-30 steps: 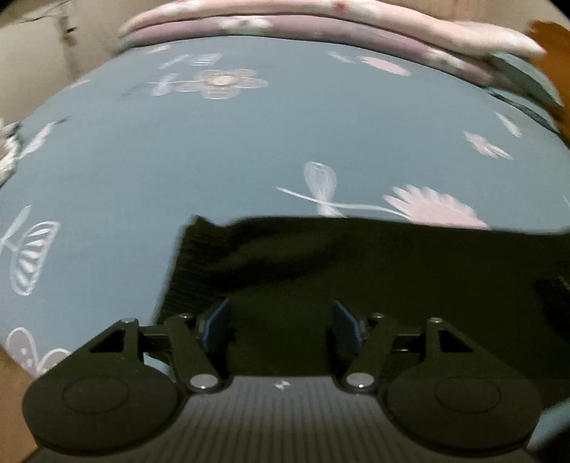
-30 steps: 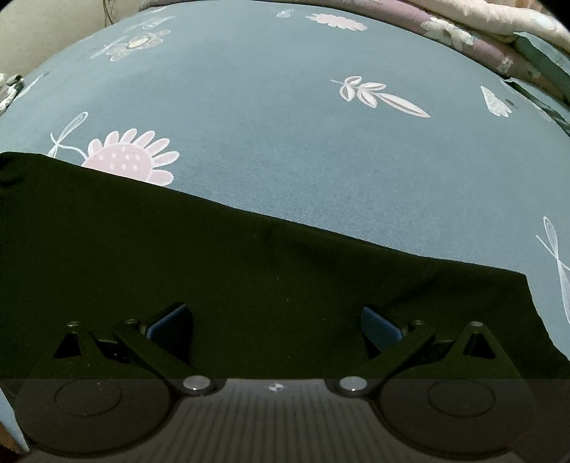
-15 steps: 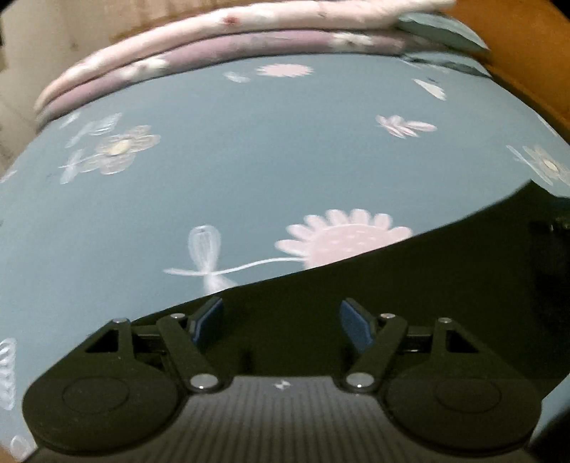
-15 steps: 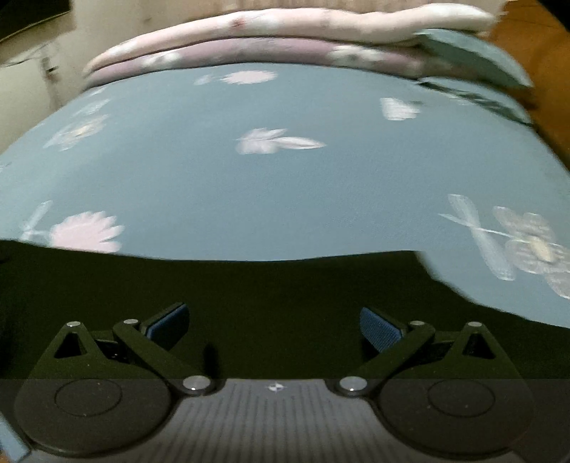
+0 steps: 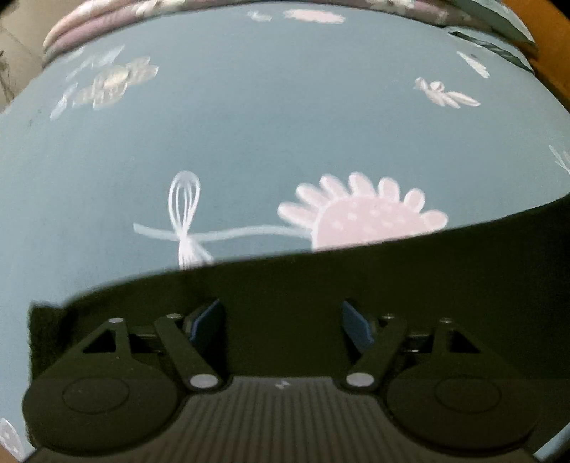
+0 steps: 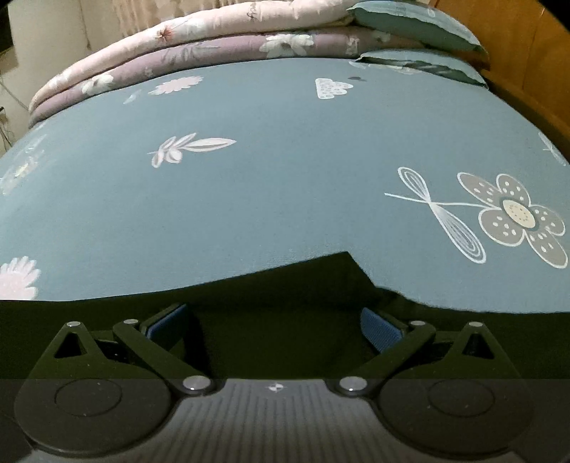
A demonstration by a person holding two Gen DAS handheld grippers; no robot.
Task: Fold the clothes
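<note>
Where the left gripper [image 5: 281,326] reaches forward, its 2 blue-padded fingers [image 5: 205,322] stand spread apart with nothing between them, directly over a black garment [image 5: 356,285] that lies flat beneath and ahead of them. That dark cloth fills the lower part of the left wrist view, its far edge running just ahead of the fingertips and rising toward the right; its left end stops just beyond the gripper's left side. The right gripper [image 6: 276,326] is likewise wide open and empty, poised over the same black garment [image 6: 278,295], whose far edge climbs to a pointed corner slightly right of the fingers and then drops away.

Beyond the cloth spreads a blue-grey bedsheet [image 5: 249,124] printed with flowers; a pink daisy print [image 5: 363,217] sits half covered by the garment's edge in the left view, and a grey flower print [image 6: 516,217] lies to the right in the right view. Farther back, 2 folded quilts [image 6: 199,39], pink over mauve, are stacked along the bed's far side, with teal pillows [image 6: 416,25] beside them and a wooden headboard [image 6: 516,46] at the right.
</note>
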